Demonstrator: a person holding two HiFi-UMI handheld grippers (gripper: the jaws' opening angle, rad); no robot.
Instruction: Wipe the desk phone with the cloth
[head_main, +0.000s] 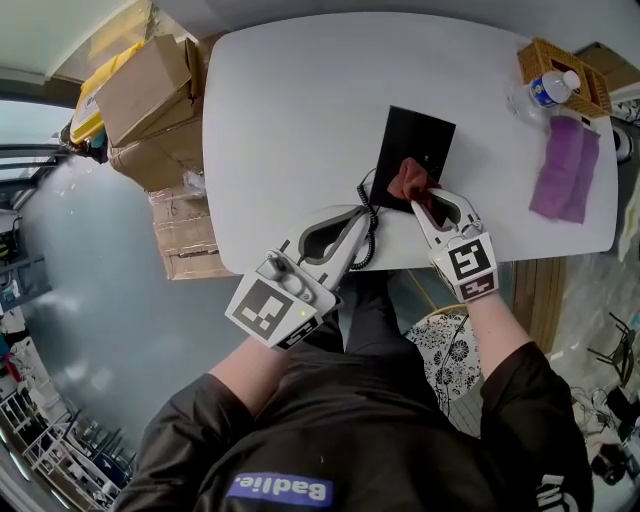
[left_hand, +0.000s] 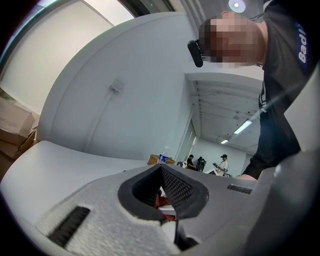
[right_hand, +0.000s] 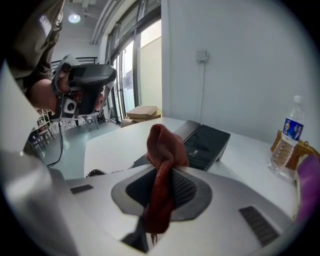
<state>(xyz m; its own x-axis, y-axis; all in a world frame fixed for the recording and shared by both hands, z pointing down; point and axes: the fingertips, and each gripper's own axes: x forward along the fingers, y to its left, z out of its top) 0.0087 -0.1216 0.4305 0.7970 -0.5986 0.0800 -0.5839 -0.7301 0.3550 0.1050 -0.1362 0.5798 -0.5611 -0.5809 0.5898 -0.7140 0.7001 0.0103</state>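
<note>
The black desk phone lies on the white table, and its coiled cord runs off the near edge. My right gripper is shut on a reddish-brown cloth that rests against the phone's near edge. In the right gripper view the cloth bunches up above the jaws of the right gripper, with the phone just beyond. My left gripper sits at the table's near edge beside the cord, tilted upward. In its own view the left gripper has its jaws together and I see nothing held.
A purple cloth, a water bottle and a wicker basket sit at the table's right end. Cardboard boxes are stacked off the left side. The person's legs are under the near edge.
</note>
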